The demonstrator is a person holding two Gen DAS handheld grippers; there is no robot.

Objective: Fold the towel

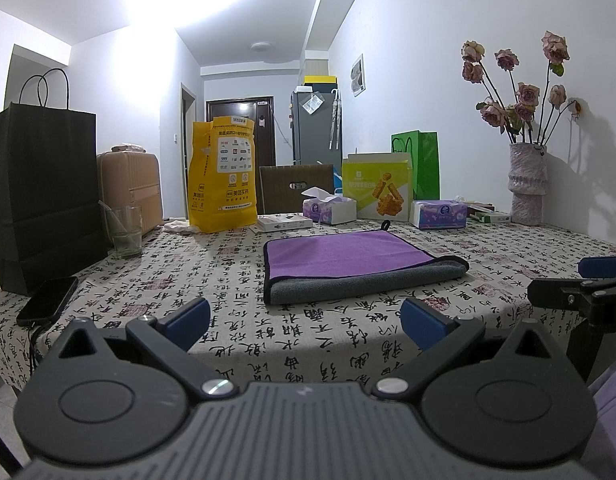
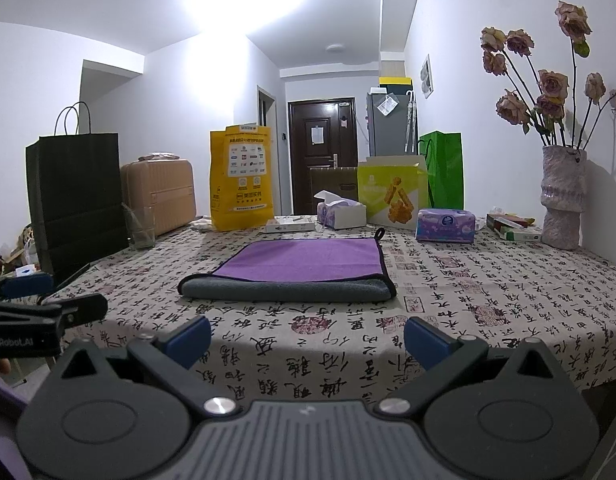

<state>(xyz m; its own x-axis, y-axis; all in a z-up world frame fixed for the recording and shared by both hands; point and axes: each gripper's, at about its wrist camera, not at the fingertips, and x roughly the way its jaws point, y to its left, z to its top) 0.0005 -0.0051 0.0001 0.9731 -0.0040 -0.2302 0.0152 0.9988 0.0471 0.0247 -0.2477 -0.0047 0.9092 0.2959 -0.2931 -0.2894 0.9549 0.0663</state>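
Folded purple-and-grey microfibre towel (image 1: 347,268) lies flat mid-bench (image 1: 156,280), nearer the front edge; left gripper (image 1: 304,322) released, holding nothing; right gripper (image 2: 307,334) released, holding nothing; both short of towel

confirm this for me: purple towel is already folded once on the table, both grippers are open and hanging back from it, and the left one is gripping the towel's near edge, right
Not quite. The left gripper grips nothing: the left wrist view shows its fingers spread, short of the towel, with bare tablecloth between them. The rest holds: the towel lies folded with its grey side along the near fold, and the right gripper is open and back from it too.
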